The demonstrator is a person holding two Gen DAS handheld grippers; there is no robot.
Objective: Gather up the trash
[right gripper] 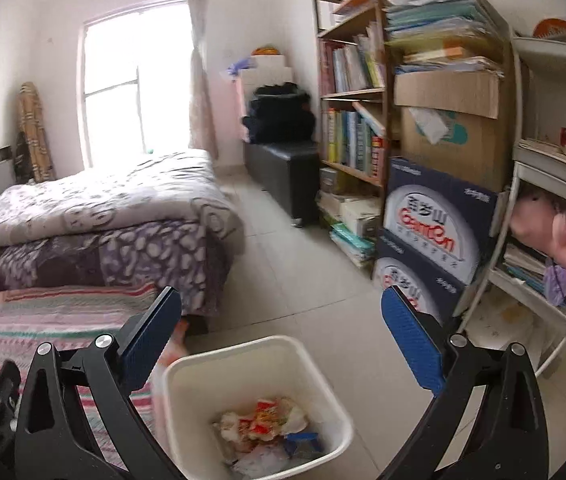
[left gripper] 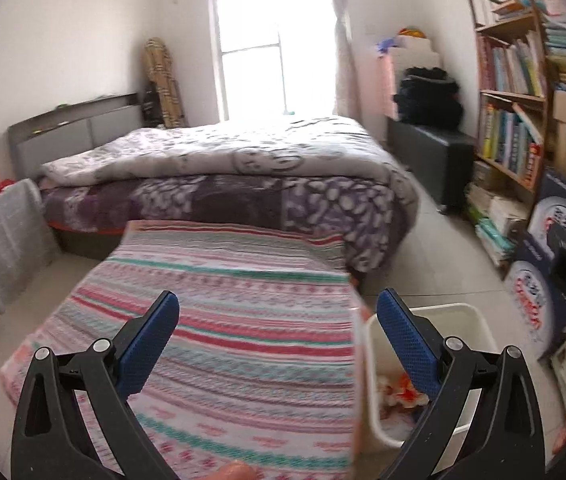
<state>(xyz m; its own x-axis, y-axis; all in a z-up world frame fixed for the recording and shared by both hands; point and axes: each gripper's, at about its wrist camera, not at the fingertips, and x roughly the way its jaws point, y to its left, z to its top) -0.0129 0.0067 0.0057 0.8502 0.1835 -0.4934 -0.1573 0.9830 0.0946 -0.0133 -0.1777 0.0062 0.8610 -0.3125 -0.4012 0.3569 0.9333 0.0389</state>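
While both sets of tongs hang spread wide with nothing between their blue pads, the trash [right gripper: 267, 432] lies where it belongs: crumpled wrappers and paper heaped at the bottom of the white bin [right gripper: 335, 420] on the tiled floor. The right gripper [right gripper: 283, 336] points down over the bin's open mouth, a position that suits a drop just made or a check of the contents. The left gripper [left gripper: 279, 332] looks across the striped cloth [left gripper: 219, 300], which appears bare of litter, so the bin sits just beside that surface, close enough for short trips. Beyond stand the bed [left gripper: 223, 168] and a crowded bookshelf [right gripper: 355, 120]; no loose rubbish shows on the floor [right gripper: 303, 264], suggesting the job is near done.
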